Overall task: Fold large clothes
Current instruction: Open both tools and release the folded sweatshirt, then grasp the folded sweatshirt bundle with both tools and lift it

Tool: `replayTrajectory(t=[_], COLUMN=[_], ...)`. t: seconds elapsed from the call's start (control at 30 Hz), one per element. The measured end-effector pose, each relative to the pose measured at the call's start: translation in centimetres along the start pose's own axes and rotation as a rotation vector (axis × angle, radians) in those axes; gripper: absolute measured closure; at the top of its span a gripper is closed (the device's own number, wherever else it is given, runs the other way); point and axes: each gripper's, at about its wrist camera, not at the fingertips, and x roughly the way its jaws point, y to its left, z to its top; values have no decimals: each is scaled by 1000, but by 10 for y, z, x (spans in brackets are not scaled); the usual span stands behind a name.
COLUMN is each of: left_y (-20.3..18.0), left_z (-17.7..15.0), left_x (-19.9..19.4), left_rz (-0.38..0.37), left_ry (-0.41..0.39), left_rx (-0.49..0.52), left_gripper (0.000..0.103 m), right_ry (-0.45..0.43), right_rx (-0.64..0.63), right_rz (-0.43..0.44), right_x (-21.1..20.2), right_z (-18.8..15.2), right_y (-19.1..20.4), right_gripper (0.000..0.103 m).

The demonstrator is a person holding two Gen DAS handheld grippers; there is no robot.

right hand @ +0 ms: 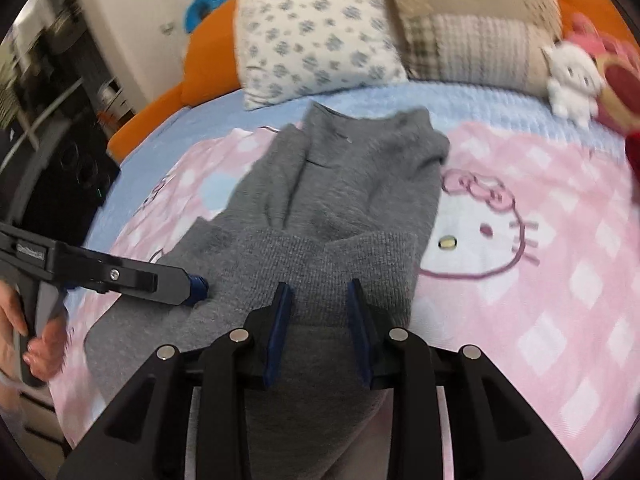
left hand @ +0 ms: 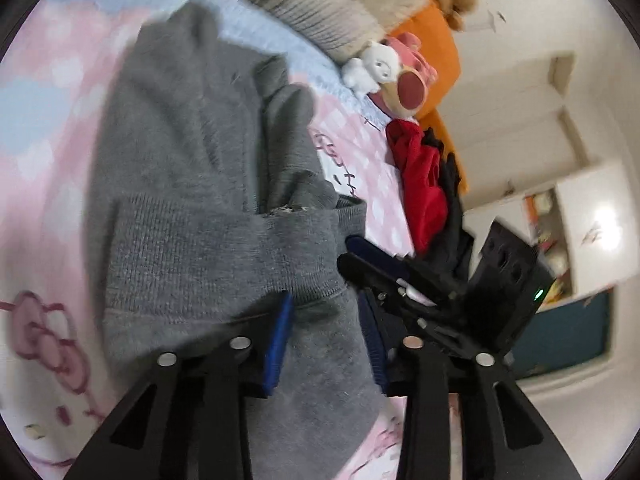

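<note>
Bed cover: a pink blanket (right hand: pixel 540 300) with a white cartoon cat print, over a pale blue sheet (right hand: pixel 460 100), spread across the bed.
Head of bed: a white pillow with blue flowers (right hand: pixel 316 32) and a beige checked cushion (right hand: pixel 476 48) lean against an orange headboard (right hand: pixel 208 56).
Toys: a small white plush cat (right hand: pixel 572 76) sits by a pink plush at the right edge of the right wrist view.
Other clothes: a red garment (left hand: pixel 424 184) and a black one (left hand: pixel 452 208) lie bunched at the bed's edge.
Room: pale walls and white furniture (left hand: pixel 592 220); blur hides detail.
Sweater: the grey knit sweater (right hand: pixel 340 208) lies on the blanket, collar toward the pillows, its ribbed hem doubled up over the body.
Left gripper (left hand: pixel 326 336): jaws partly spread, tilted down over the sweater; the knit fills the gap between the blue pads, and whether they press on it I cannot tell.
Right gripper (right hand: pixel 318 324): jaws partly spread, angled down at the folded hem; the ribbed cloth sits between the pads, contact unclear.
Hand: a person's left hand (right hand: pixel 24 332) grasps the left gripper's handle, its tip touching the sweater's left edge.
</note>
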Motion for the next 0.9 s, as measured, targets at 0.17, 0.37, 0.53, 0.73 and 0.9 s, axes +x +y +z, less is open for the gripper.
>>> replayTrajectory(t=[0.17,0.37,0.53,0.73,0.9], left_y=[-85,-118,-108,-74,-46], left_z=[-69,-187,-222,-213,-215], left_x=[-43,-40,-9,38,58], left_rz=[399,638,766,1055,1107], left_ry=[-81,-87,5,-9,28], left_rx=[593,1188,1353,1497,1566], left_gripper=[16,19,25,25,24], right_ry=[-137,-204,-150,-166,-168], right_rx=[-331,-876,-1100,-1311,-1240], right_rz=[-62,-259,-436,-666,-694], right_x=[-72,-101,-60,-9,2], right_z=[-26,-131,-177,-199,-182], right_y=[54,125,144,134,117], right_gripper=[19,17,18,18,16])
